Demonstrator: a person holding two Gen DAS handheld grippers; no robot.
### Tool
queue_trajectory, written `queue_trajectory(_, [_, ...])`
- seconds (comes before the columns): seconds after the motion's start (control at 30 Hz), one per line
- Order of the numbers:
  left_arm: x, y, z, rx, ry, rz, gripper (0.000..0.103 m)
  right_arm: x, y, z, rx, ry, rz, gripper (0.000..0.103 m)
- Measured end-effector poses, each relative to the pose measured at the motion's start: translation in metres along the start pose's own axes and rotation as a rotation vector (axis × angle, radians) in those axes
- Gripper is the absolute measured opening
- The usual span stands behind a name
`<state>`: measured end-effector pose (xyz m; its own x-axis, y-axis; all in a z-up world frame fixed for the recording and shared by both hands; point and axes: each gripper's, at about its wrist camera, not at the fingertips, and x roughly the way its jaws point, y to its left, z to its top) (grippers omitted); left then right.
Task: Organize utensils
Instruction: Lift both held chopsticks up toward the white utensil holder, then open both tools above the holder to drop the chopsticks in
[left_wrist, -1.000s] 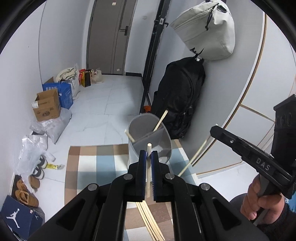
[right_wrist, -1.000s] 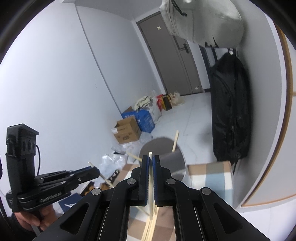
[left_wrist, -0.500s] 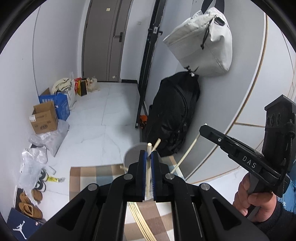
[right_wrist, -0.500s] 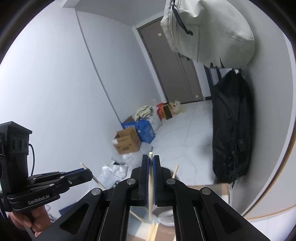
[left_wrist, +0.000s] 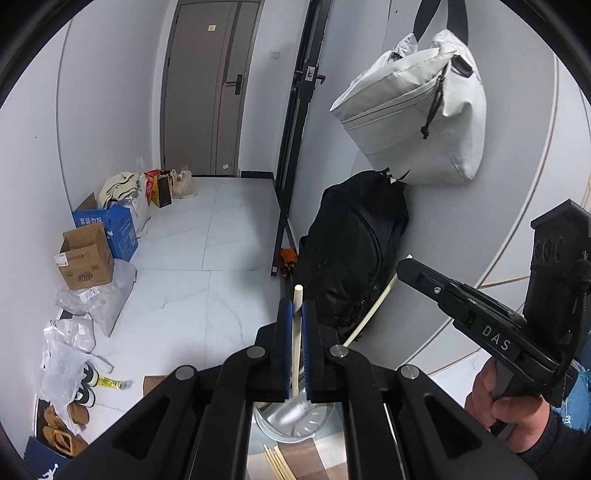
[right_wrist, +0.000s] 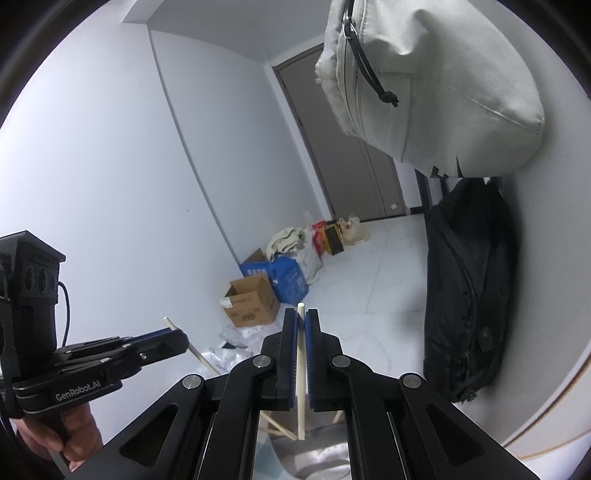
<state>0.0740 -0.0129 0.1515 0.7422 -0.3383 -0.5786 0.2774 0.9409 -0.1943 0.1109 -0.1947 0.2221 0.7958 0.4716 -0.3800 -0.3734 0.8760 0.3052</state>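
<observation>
1 chopstick (left_wrist: 296, 332) pinched upright in left gripper (left_wrist: 295, 314), above grey holder (left_wrist: 295, 417) on checked mat (left_wrist: 317, 458); spare sticks (left_wrist: 277, 461) lying beside holder. 2nd chopstick (right_wrist: 301, 365) pinched in right gripper (right_wrist: 302, 321), jaws pressed onto it. White tile floor (left_wrist: 192, 280), grey door (left_wrist: 207, 88). Both grippers angled downward, hand (left_wrist: 513, 410) on right handle. Black backpack (left_wrist: 354, 258), pale bag (left_wrist: 417, 122), cardboard box (left_wrist: 85, 258) around.

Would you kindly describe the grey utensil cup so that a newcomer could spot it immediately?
Start at the black backpack leaning on the curved wall under the hanging pale bag. In front of it a checked cloth lies, and the grey utensil cup stands on it, just below the left gripper. It is the only round open container, with loose chopsticks lying beside it.
</observation>
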Motion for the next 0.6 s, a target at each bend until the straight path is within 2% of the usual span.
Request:
queue_trajectory(0.23, [0.020, 0.008, 0.003, 0.012, 0.024, 0.011, 0.001, 0.023, -0.004, 0.005, -0.010, 0.012, -0.015, 0.003])
queue_trajectory(0.6, [0.053, 0.016, -0.005, 0.030, 0.097, -0.008, 0.001, 0.057, -0.009, -0.008, -0.041, 0.075, -0.027, 0.003])
